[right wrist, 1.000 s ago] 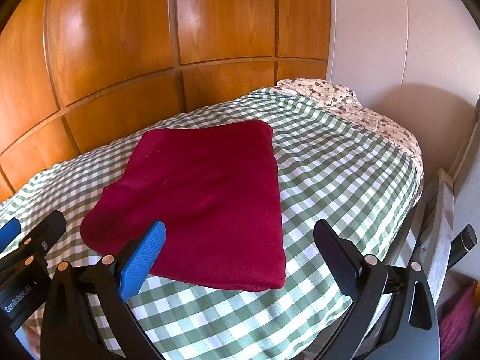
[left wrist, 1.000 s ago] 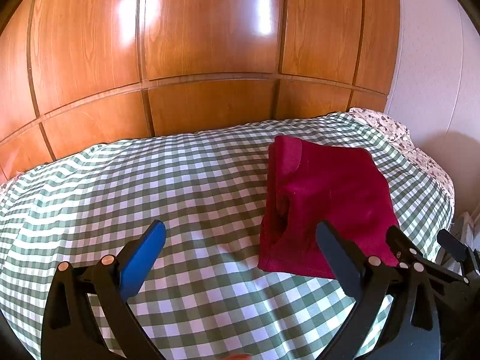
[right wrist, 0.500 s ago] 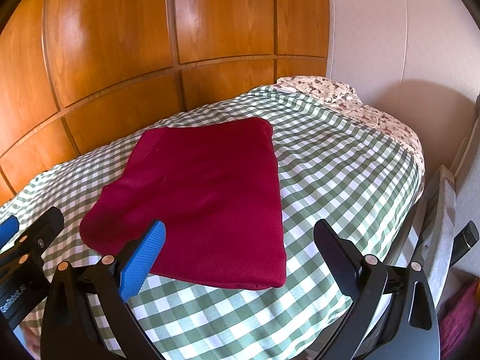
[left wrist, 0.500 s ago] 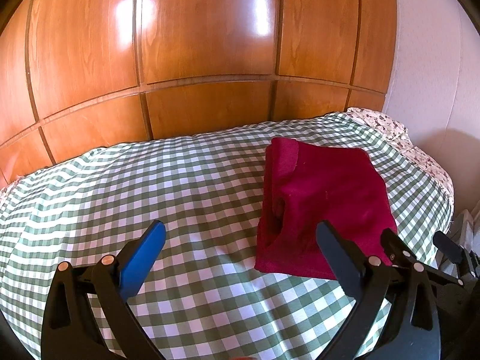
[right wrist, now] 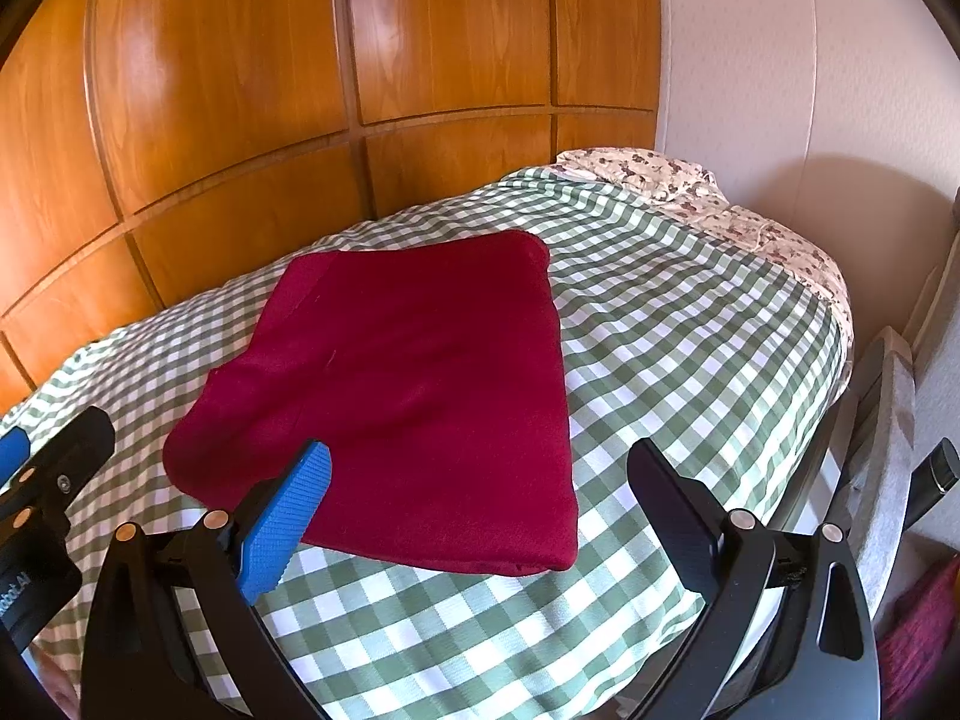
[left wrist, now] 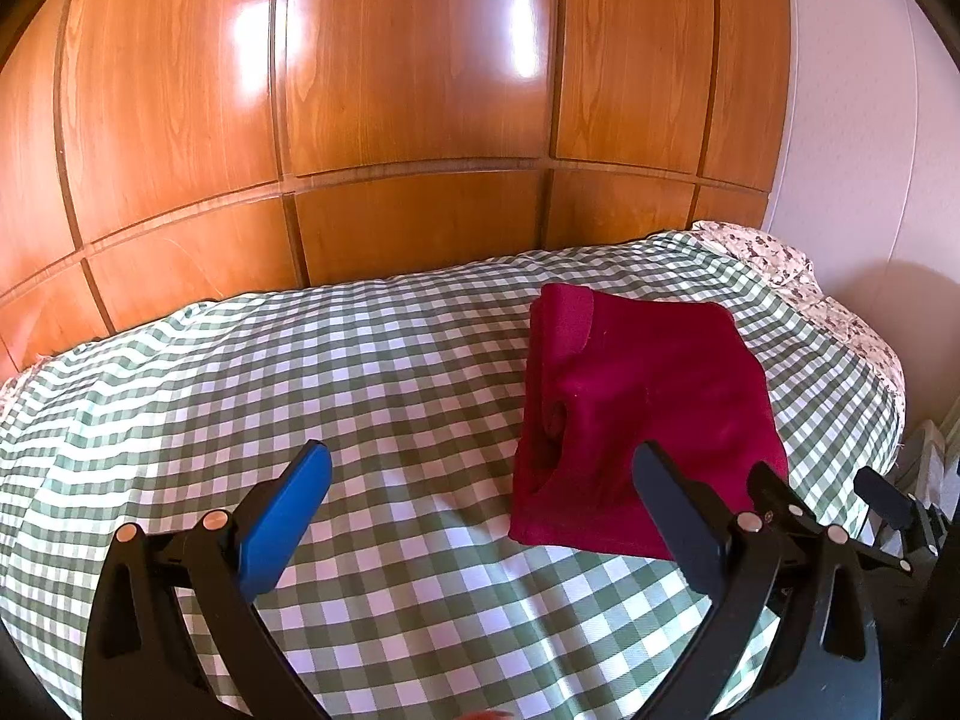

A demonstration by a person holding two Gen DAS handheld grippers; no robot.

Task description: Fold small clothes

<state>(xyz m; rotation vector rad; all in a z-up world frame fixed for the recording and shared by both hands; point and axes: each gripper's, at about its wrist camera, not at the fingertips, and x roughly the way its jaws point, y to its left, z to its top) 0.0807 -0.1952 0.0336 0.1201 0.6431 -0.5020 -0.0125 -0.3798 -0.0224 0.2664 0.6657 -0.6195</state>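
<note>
A dark red garment [left wrist: 648,414] [right wrist: 414,384] lies folded flat on the green-and-white checked bedspread [left wrist: 300,372] [right wrist: 678,324]. My left gripper [left wrist: 480,468] stands open over bare bedspread, the garment's left edge just beyond its right finger. My right gripper [right wrist: 480,468] is open too, held above the garment's near edge, holding nothing. The right gripper's fingers [left wrist: 888,498] show at the lower right of the left wrist view. The left gripper's body [right wrist: 48,468] shows at the left edge of the right wrist view.
Wooden wall panels [left wrist: 390,120] run behind the bed. A floral pillow [right wrist: 690,186] lies at the head end by a pale wall [right wrist: 780,60]. A grey object [right wrist: 888,420] and dark red fabric [right wrist: 924,630] sit beside the bed at the right.
Both views have shifted slightly, so the garment sits a little further left in each. The garment itself lies as before and both grippers stay open.
</note>
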